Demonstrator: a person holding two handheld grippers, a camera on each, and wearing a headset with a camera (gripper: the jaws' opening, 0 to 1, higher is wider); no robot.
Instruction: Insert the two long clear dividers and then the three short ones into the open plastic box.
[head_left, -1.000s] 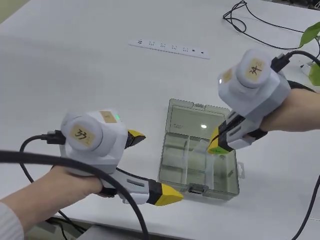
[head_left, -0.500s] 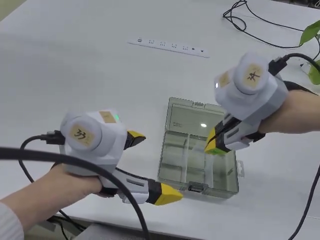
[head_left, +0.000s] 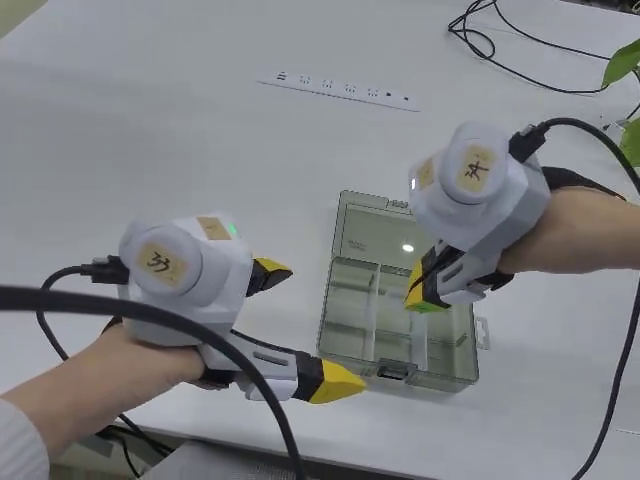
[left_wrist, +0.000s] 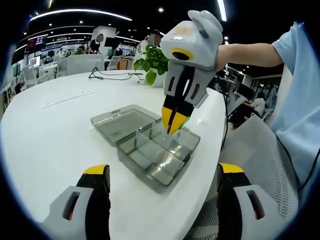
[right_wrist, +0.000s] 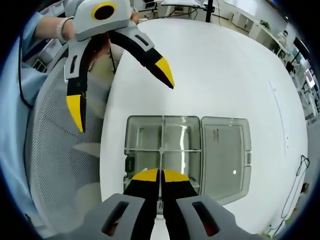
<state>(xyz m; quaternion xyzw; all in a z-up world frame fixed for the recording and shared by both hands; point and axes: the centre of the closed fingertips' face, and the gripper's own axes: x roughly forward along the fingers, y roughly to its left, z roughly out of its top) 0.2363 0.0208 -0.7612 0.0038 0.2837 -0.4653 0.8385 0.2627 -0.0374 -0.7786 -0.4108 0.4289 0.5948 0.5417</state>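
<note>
Roughly midway, I would judge. The box (head_left: 440, 370) is lying open on the table (head_left: 150, 150) with its lid flat behind it, and clear walls are already standing inside. In the right gripper view, a long divider (right_wrist: 162, 132) is running down the middle of the box and a cross piece (right_wrist: 182, 149) is meeting it at a right angle. The head view is hinting at more partitions, but clear plastic against clear plastic is making a count impossible. So some pieces are seated, and how many are waiting I cannot tell.

The right gripper (head_left: 418, 292) is hovering directly over the box, above its right half as the head view has it, with its tips pointing down into the compartments. Its jaws are pressing together. A thin line is showing between them in its own view, so they appear to be pinching a clear divider (right_wrist: 160, 192) edge-on. That piece is hanging from the tips just above the box floor, in line with the long divider. Whether it is touching a slot yet I cannot tell.

The left gripper (head_left: 303, 326) is standing off the box's left front corner, near it but apart. Its jaws are spreading wide and gripping nothing.
</note>
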